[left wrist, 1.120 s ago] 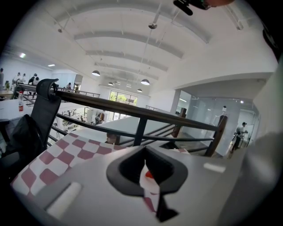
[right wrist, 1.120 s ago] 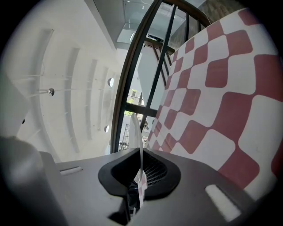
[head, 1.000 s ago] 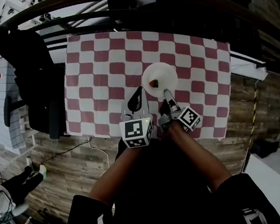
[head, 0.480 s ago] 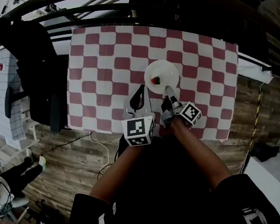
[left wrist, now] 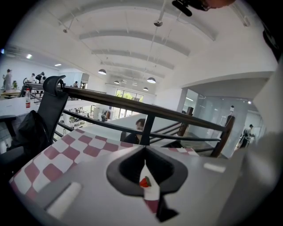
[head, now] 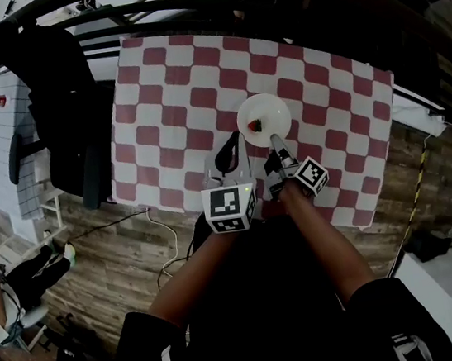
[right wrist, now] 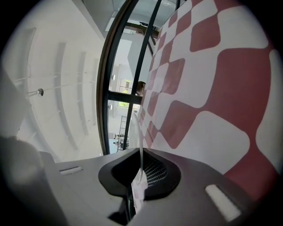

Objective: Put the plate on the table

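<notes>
Plate point(head: 263, 116) pinched by its near rim in right gripper point(head: 278, 145), rest ahead of the jaws, low over checkered table point(head: 162, 84). Risk: thin rim grip, so an early release tips it and red item point(head: 256, 124) rolls off. Right forearm extended, gripper pitched slightly down. Left gripper point(head: 225, 152) alongside, closed, empty.

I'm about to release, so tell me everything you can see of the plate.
The plate is round, white and smooth, lying roughly level over the checked tablecloth. A small red-and-green piece sits on it. The right gripper has its jaws shut on the near rim. Whether it touches the cloth is unclear.
</notes>
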`<state>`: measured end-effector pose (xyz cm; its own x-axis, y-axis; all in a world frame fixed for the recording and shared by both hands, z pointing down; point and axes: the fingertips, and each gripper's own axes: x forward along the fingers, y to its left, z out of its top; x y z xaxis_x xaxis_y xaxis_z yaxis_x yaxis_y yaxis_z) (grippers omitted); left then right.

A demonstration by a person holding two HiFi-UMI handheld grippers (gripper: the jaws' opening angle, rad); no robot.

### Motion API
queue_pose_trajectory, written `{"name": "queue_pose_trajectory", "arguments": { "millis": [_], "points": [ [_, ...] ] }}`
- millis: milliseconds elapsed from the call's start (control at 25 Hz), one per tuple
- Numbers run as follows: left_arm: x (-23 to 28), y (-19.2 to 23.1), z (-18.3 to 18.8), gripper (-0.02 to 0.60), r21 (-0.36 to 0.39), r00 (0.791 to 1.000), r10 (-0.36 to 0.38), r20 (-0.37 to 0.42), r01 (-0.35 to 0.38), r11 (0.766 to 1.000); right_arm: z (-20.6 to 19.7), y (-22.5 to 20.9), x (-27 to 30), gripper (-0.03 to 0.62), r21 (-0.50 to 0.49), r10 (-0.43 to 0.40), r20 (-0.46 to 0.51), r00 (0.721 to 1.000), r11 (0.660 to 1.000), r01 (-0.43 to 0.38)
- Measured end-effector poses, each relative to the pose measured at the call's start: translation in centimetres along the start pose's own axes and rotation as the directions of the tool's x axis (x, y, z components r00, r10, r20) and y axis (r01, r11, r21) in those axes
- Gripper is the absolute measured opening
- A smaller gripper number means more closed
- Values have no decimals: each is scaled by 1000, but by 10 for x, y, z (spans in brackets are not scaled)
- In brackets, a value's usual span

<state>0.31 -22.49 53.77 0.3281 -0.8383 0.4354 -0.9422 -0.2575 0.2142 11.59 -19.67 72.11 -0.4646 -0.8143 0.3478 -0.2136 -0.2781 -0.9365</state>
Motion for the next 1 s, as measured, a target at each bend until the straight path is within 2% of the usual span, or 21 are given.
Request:
{"name": "queue_pose_trajectory", "arguments": {
  "millis": [160, 720, 920, 1000],
  "points": [
    [-1, 7, 1, 9, 2, 1000, 13, -1, -13, 1000, -5, -5, 5, 8, 0, 14, -12, 1000, 1000, -14],
    [-2, 19, -20, 9, 9, 998, 18, -56, -17, 1000, -11, -31, 11, 9, 20, -82, -38, 996, 996, 83],
    [-1, 20, -19, 9, 14, 998, 16, -57, -15, 1000, -14, -33, 12, 18, 93, -65, -53, 996, 993, 69],
    [-1, 19, -20, 9, 18, 998, 11, -59, -10, 1000, -16, -35, 11, 20, 95, -84, -61, 995, 991, 89]
  ]
}}
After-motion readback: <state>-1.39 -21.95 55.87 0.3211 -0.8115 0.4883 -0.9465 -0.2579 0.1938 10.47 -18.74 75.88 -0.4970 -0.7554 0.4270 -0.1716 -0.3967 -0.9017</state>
